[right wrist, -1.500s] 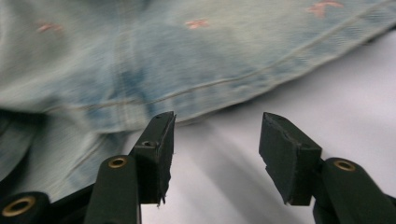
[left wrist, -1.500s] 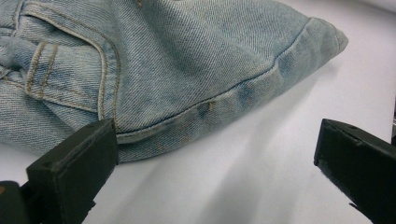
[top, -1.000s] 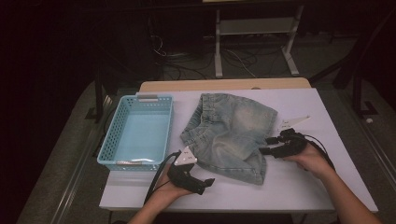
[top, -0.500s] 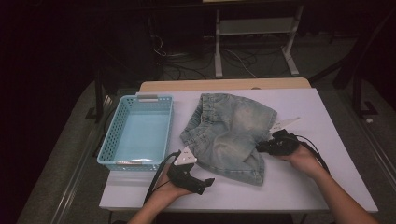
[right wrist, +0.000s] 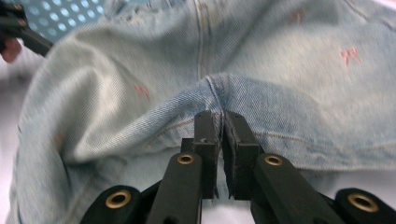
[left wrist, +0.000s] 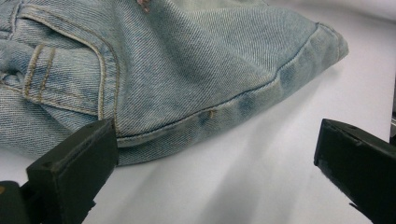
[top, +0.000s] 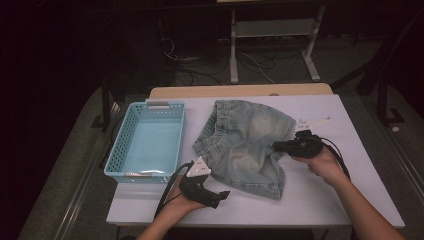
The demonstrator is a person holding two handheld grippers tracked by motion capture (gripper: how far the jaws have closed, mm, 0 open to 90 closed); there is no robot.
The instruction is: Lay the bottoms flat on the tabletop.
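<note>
White table [top: 320, 200] bearing pale denim shorts [top: 245, 140] spread flat at its middle, waistband toward the far edge, with a light blue plastic basket [top: 116, 160] just beside them on the left. Right gripper [top: 278, 146] at the shorts' right hem, jaws just drawn in and now pinching a fold of denim at the seam [right wrist: 217, 100], cloth pressed between the pads. Left gripper [top: 224, 195] near the front edge, just short of the lower hem [left wrist: 243, 105], jaws spread wide over bare tabletop, grasping nothing.
</note>
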